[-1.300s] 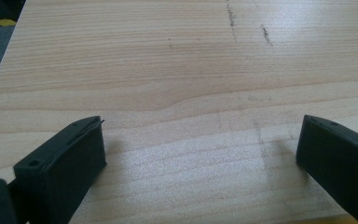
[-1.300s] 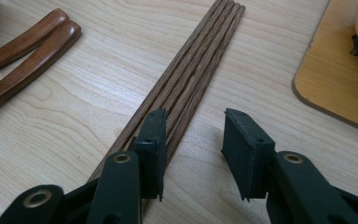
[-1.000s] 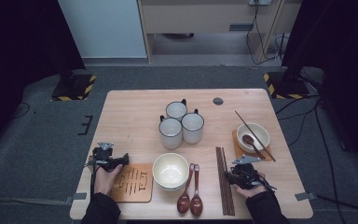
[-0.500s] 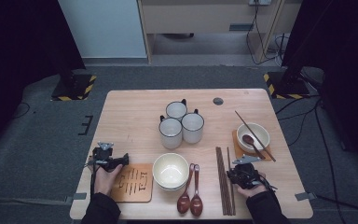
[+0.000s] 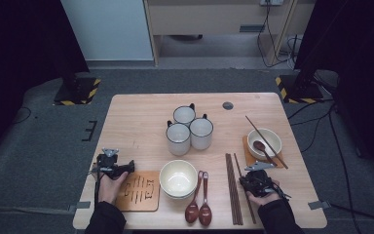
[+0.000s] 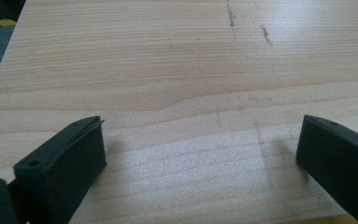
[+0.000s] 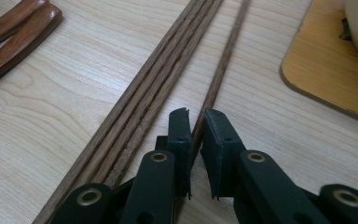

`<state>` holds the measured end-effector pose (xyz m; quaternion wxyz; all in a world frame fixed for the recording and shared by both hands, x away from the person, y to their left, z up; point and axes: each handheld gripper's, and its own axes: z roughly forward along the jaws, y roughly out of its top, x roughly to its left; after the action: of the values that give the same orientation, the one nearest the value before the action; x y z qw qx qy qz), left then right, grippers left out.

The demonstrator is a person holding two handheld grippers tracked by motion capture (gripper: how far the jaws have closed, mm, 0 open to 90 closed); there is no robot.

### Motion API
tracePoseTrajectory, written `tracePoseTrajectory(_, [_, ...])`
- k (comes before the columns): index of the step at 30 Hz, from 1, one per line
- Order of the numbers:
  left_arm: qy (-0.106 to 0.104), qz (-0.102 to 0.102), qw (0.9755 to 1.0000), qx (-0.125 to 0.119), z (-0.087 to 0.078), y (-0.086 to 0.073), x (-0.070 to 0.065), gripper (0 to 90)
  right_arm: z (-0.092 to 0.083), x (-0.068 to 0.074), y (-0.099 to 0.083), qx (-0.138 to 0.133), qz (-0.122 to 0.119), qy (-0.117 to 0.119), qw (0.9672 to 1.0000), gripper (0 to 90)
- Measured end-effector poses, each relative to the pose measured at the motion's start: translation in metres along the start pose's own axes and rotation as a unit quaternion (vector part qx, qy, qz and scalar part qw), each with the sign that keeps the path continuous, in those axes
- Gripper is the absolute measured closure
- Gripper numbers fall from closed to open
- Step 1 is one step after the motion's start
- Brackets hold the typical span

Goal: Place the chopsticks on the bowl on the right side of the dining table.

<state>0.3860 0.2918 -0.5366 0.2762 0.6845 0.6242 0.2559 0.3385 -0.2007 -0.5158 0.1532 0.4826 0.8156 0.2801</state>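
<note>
My right gripper lies low on the table at the front right. Its jaws have just been closing and now pinch a single dark wooden chopstick that runs away from me. A tight bundle of chopsticks lies just left of it, untouched. My left gripper stands open over bare wood, nothing between its fingers; in the high view it rests at the front left beside a wooden coaster.
A cream bowl stands front centre with two brown spoons to its right. Three white mugs cluster mid-table. At the right, a bowl with a spoon and chopsticks stands on a coaster.
Both hands have stayed where they were, and the high view is too small to show any change in the jaws.
</note>
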Motion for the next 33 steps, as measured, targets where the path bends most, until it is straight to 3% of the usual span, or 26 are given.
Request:
tracePoseTrajectory(16, [0.0,0.0,1.0,0.0,0.0,0.0,0.0,0.4,-0.002,-0.011,0.0,0.008,0.012,-0.015,0.9998,84.5])
tracePoseTrajectory(33, [0.0,0.0,1.0,0.0,0.0,0.0,0.0,0.4,0.0,-0.016,0.003,0.006,0.004,-0.023,0.9997,84.6])
